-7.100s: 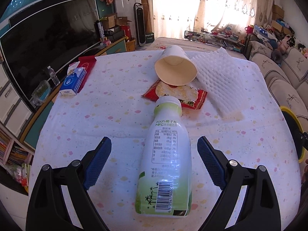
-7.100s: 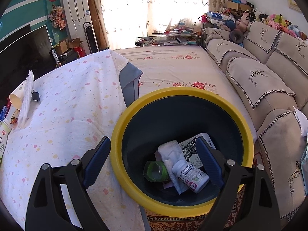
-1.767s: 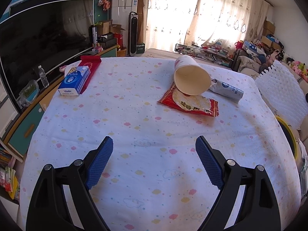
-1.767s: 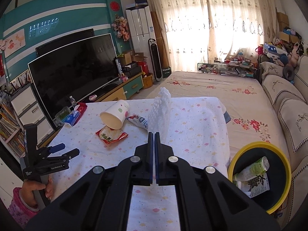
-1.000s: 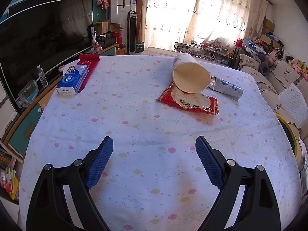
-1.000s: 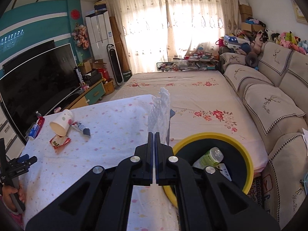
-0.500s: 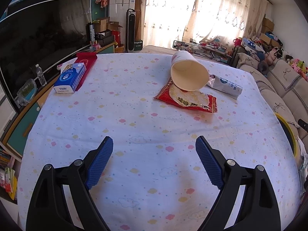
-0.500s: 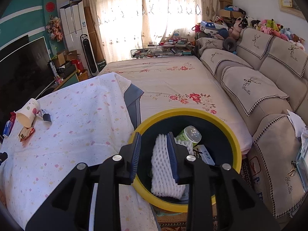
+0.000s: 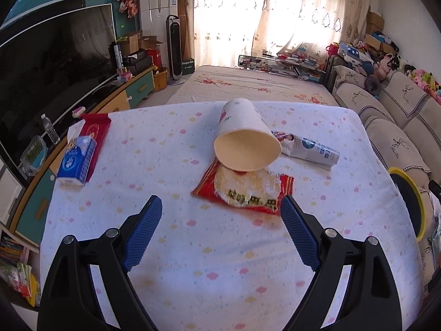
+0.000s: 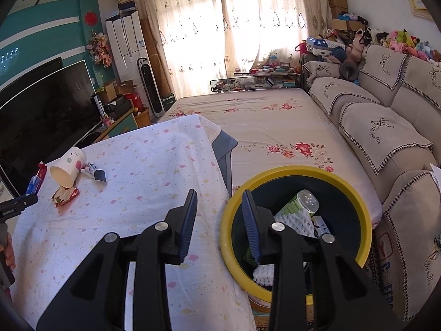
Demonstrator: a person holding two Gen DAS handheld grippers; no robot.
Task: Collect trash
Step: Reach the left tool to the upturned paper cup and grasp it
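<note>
On the dotted tablecloth a paper cup (image 9: pixel 245 140) lies on its side, its mouth toward me, resting on a red snack wrapper (image 9: pixel 244 190). A squeezed white tube (image 9: pixel 308 150) lies just right of the cup. My left gripper (image 9: pixel 220 215) hovers wide open just short of the wrapper, nothing between its fingers. My right gripper (image 10: pixel 220 207) hangs over the near rim of the yellow-rimmed bin (image 10: pixel 275 172); its jaws are opening and hold nothing. Inside the bin lie the white foam net (image 10: pixel 296 222) and a green-and-white bottle (image 10: pixel 301 202).
A blue tissue pack (image 9: pixel 77 161) and a red packet (image 9: pixel 95 131) sit at the table's left edge. The bin (image 9: pixel 410 201) stands off the table's right side, against the sofa (image 10: pixel 386 143). A TV (image 9: pixel 52 77) and cabinet run along the left. A hand (image 10: pixel 7 251) grips the left tool.
My right gripper opened over the bin and the foam net dropped in. My left gripper moved forward toward the cup and wrapper, still open.
</note>
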